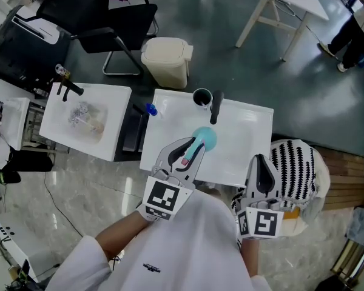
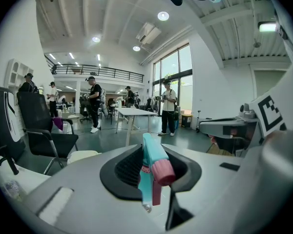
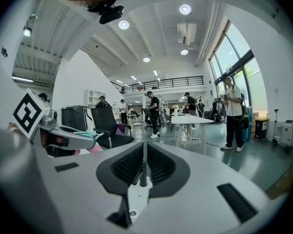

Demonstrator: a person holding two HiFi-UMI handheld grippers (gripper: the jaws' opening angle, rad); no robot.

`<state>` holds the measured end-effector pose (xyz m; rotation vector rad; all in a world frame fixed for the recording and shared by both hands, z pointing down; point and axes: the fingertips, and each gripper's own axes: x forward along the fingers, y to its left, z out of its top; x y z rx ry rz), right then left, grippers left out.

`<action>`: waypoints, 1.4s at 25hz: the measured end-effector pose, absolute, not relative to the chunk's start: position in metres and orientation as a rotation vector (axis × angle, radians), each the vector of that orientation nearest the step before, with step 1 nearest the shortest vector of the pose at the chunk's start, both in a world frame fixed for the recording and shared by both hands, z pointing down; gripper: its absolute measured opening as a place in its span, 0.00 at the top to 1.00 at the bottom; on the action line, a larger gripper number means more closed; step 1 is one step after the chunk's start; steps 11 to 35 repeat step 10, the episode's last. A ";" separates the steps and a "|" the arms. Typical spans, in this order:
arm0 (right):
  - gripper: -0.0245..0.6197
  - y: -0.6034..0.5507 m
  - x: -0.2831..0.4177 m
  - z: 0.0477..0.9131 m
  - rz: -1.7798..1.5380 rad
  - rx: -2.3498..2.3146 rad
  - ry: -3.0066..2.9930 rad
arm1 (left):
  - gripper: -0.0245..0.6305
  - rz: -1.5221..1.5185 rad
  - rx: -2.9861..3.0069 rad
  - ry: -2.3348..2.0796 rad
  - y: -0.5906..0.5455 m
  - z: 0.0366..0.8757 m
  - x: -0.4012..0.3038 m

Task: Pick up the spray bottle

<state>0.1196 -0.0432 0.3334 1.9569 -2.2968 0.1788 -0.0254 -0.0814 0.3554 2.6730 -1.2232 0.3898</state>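
Note:
The spray bottle (image 1: 204, 139) is teal with a pink nozzle cap, and it sits over the middle of the white table (image 1: 250, 131). My left gripper (image 1: 186, 154) is shut on its spray head. In the left gripper view the teal trigger head and pink nozzle (image 2: 158, 168) are pinched between the black pads of the left gripper (image 2: 150, 172). I cannot tell whether the bottle's base rests on the table. My right gripper (image 1: 259, 172) hovers at the table's near right edge, shut and empty. In the right gripper view the pads of the right gripper (image 3: 143, 165) meet with nothing between them.
A black cup (image 1: 201, 97) and a dark upright object (image 1: 216, 107) stand at the table's far edge, with a small blue item (image 1: 150, 109) at its left corner. A beige bin (image 1: 167, 60) and a black chair (image 1: 112, 18) lie beyond. A side table (image 1: 112, 129) stands left, a striped bag (image 1: 298, 162) right.

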 end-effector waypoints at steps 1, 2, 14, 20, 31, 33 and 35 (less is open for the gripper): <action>0.95 -0.043 0.120 0.334 0.179 1.957 -2.296 | 0.83 0.386 2.672 -1.224 -0.081 0.356 -0.025; 0.95 -0.043 0.121 0.335 0.180 1.959 -2.294 | 0.83 0.385 2.671 -1.224 -0.081 0.356 -0.025; 0.95 -0.039 0.129 0.337 0.197 1.983 -2.281 | 0.83 0.397 2.660 -1.220 -0.080 0.358 -0.019; 0.95 -0.039 0.129 0.337 0.197 1.983 -2.281 | 0.83 0.397 2.660 -1.220 -0.080 0.358 -0.019; 0.95 -0.039 0.129 0.337 0.197 1.983 -2.281 | 0.83 0.397 2.660 -1.220 -0.080 0.358 -0.019; 0.95 -0.039 0.129 0.337 0.197 1.983 -2.281 | 0.83 0.397 2.660 -1.220 -0.080 0.358 -0.019; 0.95 -0.039 0.129 0.337 0.197 1.983 -2.281 | 0.83 0.397 2.660 -1.220 -0.080 0.358 -0.019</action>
